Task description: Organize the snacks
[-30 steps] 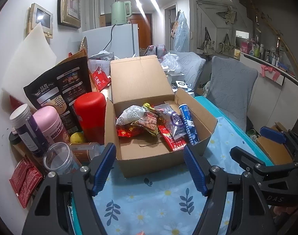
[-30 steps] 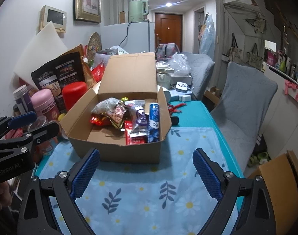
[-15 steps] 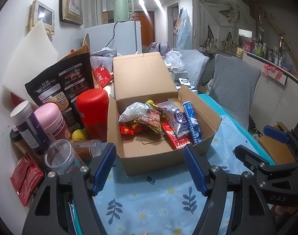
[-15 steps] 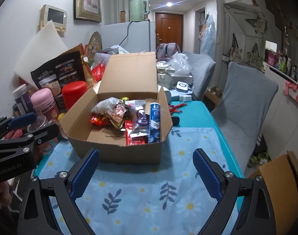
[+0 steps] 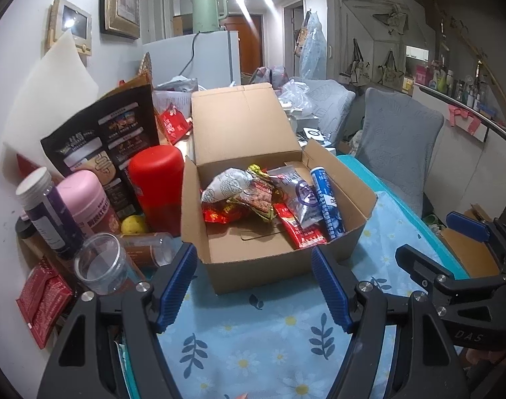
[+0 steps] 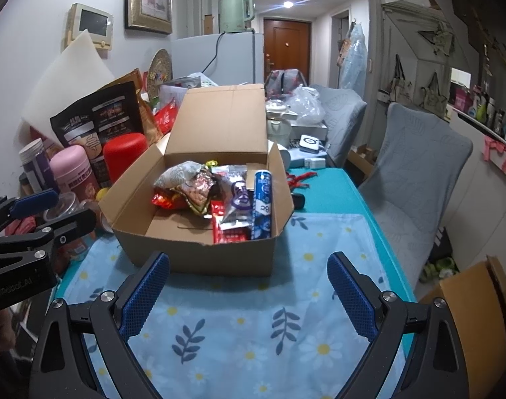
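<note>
An open cardboard box (image 5: 273, 266) (image 6: 199, 256) stands on the flowered blue cloth, lid flap raised at the back. Inside lie several snack packets (image 5: 253, 196) (image 6: 199, 193) and a blue tube (image 5: 326, 199) (image 6: 263, 202) along its right side. My left gripper (image 5: 253, 286) hovers open just in front of the box with nothing between its blue pads. My right gripper (image 6: 249, 294) is open too, a little back from the box's front wall, and also shows at the right edge of the left wrist view (image 5: 436, 242).
Left of the box crowd a red canister (image 5: 158, 183), a pink jar (image 5: 86, 202), a purple bottle (image 5: 47, 212), a clear jar (image 5: 100, 266), a black pouch (image 5: 96, 146) and red sachets (image 5: 42, 302). A grey padded chair (image 6: 416, 173) stands to the right. The table edge (image 6: 402, 286) runs near the right gripper.
</note>
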Demonstrator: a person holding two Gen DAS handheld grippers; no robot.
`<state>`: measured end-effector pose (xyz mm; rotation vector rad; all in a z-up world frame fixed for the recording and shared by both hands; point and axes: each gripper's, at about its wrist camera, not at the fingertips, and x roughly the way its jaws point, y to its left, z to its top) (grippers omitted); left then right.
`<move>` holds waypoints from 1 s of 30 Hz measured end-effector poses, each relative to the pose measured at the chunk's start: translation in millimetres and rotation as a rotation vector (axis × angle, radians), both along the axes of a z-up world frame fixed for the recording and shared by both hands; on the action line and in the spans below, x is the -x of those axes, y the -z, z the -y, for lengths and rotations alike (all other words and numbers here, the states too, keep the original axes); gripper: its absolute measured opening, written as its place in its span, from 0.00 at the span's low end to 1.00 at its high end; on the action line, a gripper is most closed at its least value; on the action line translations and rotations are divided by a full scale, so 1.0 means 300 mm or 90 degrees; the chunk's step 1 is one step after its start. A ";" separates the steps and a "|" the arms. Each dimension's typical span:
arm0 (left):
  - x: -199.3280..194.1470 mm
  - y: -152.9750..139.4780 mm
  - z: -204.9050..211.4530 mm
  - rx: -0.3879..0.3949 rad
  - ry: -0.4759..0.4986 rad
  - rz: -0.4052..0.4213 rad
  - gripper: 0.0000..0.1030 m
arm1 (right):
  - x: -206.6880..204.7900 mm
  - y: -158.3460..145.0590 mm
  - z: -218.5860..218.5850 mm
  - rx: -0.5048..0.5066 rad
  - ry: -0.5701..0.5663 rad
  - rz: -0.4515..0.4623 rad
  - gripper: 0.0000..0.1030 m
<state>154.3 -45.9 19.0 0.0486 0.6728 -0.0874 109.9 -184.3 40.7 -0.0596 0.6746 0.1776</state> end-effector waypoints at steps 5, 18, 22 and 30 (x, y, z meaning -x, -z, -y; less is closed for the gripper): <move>0.005 0.002 0.004 -0.006 0.000 0.001 0.69 | 0.007 0.004 0.003 0.003 0.006 0.001 0.94; 0.010 -0.001 0.006 -0.008 0.006 -0.002 0.69 | 0.017 0.001 0.003 0.006 0.005 0.001 0.94; 0.011 -0.003 0.001 -0.009 0.002 -0.001 0.69 | 0.019 -0.004 -0.003 0.007 0.007 0.002 0.94; 0.012 -0.005 0.001 -0.012 0.005 -0.002 0.69 | 0.019 -0.003 -0.002 0.007 0.006 0.001 0.94</move>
